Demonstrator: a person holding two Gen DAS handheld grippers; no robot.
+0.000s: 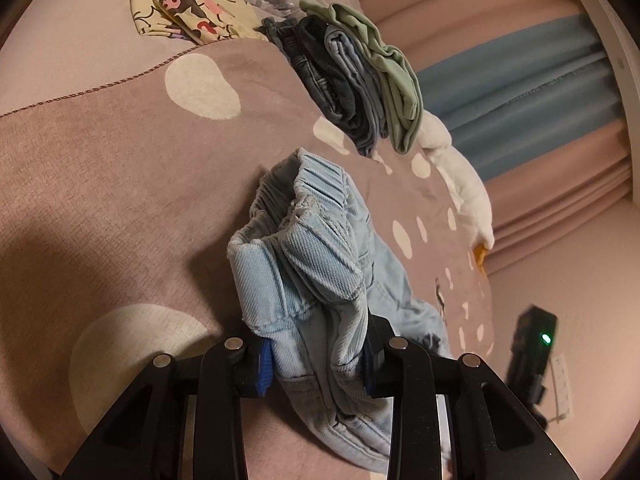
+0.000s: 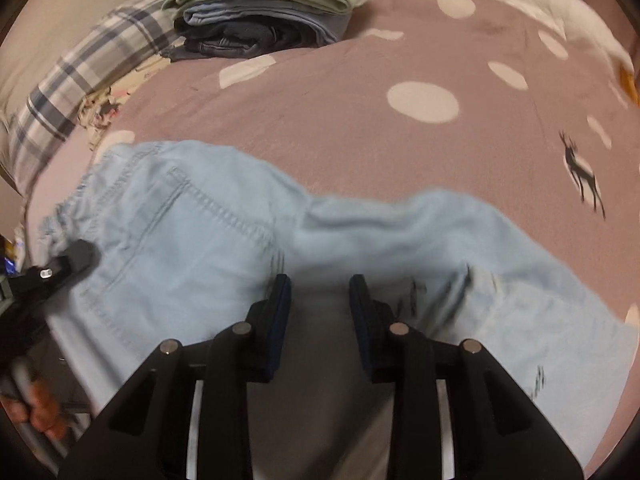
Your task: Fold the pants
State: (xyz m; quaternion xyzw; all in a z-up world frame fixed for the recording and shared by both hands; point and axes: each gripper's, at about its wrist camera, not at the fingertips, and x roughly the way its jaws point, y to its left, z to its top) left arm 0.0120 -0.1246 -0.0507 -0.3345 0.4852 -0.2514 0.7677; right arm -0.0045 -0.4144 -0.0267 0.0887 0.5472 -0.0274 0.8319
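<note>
Light blue pants (image 1: 320, 264) lie on the bed, with their gathered waistband lifted. My left gripper (image 1: 318, 354) is shut on a bunched fold of that waistband, the cloth squeezed between its blue pads. The right wrist view shows the pants (image 2: 192, 216) spread flat with a back pocket up, and the left gripper (image 2: 76, 258) at their waist end. My right gripper (image 2: 319, 292) points down on the middle of the pants. Its pads stand a little apart and blurred cloth fills the gap. Whether they press on it I cannot tell.
A stack of folded clothes (image 1: 360, 76) sits further back on the dotted mauve bedspread (image 1: 132, 168). Beside the stack are a yellow printed garment (image 1: 180, 4) and a plaid pillow (image 2: 80, 80). A white goose plush (image 1: 464, 184) lies along the bed's edge by the curtains. A person's hand (image 2: 40, 412) shows at lower left.
</note>
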